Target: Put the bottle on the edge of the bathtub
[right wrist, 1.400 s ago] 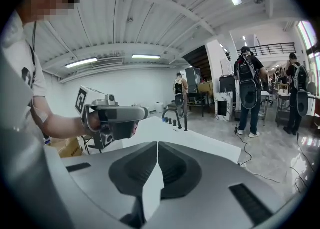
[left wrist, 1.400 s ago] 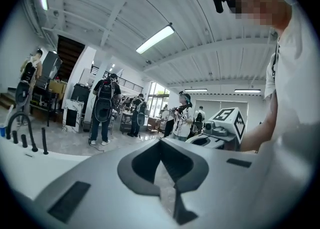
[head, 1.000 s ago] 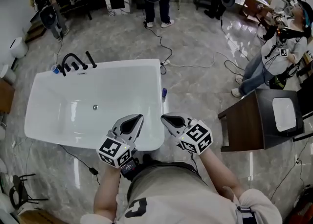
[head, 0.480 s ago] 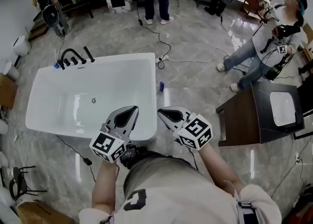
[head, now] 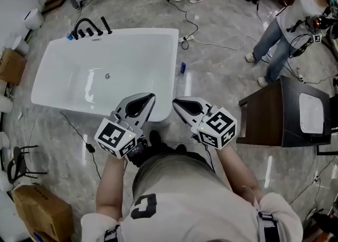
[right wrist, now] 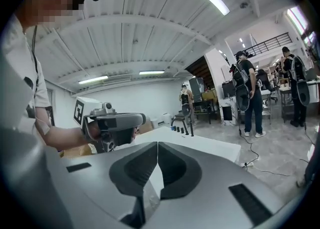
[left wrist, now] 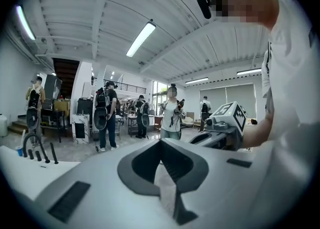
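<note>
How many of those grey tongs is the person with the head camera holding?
2. The left tongs show against the near corner of the bathtub; the right tongs are just beside them. Both are shut and empty. Other people farther off may hold more.

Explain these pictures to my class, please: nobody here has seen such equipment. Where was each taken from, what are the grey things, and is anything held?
No robot: a person holds a grey grasping tool in each hand. The downward picture comes from a camera on the person's head; it shows the left tool, the right tool, a white bathtub, and a small blue bottle on the floor beside it. The other two pictures come from cameras riding on each tool, looking along its jaws. Both tools are shut and hold nothing; the bottle is not yet on the tub's edge.
</note>
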`<state>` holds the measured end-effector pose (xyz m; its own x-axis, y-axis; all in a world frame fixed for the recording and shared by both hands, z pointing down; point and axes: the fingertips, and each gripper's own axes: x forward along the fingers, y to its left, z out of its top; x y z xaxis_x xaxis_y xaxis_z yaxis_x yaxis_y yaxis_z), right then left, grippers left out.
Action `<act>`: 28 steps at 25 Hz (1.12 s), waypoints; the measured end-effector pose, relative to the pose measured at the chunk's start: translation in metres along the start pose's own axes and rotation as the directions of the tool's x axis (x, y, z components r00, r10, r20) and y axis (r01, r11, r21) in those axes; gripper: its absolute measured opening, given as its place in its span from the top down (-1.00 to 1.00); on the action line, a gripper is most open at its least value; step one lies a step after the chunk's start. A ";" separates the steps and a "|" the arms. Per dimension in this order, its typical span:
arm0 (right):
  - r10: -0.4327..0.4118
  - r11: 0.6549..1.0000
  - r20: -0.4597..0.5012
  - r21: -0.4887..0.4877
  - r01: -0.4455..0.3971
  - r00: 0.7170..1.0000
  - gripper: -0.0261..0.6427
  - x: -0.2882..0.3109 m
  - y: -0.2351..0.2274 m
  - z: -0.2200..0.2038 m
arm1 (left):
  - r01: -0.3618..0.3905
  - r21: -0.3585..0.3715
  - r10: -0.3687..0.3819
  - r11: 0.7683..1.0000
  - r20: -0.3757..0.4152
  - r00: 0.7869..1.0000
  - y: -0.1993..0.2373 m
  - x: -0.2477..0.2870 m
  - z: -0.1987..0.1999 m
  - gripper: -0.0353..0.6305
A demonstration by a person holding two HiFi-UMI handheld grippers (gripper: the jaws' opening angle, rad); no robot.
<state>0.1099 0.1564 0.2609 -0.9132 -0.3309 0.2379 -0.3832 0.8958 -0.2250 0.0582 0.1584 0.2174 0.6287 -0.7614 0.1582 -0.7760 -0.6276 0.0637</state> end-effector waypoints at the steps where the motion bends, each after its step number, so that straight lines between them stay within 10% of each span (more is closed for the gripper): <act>1: 0.006 1.000 -0.006 0.000 -0.006 1.000 0.84 0.000 0.003 -0.002 | -0.011 0.001 0.011 1.000 -0.004 1.000 -0.001 -0.003 0.000 0.73; 11: 0.080 0.997 -0.003 0.001 -0.080 0.997 0.84 0.021 0.047 -0.004 | -0.074 0.004 0.075 0.997 -0.024 0.997 0.012 -0.052 -0.012 0.73; 28: -0.017 1.000 -0.016 0.004 0.017 1.000 0.84 0.144 0.152 0.006 | 0.037 -0.039 -0.037 0.999 -0.011 0.999 0.093 -0.187 -0.042 0.73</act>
<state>-0.0805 0.2434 0.2554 -0.9043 -0.3412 0.2566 -0.3991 0.8891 -0.2243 -0.1336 0.2499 0.2354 0.6567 -0.7355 0.1670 -0.7536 -0.6484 0.1080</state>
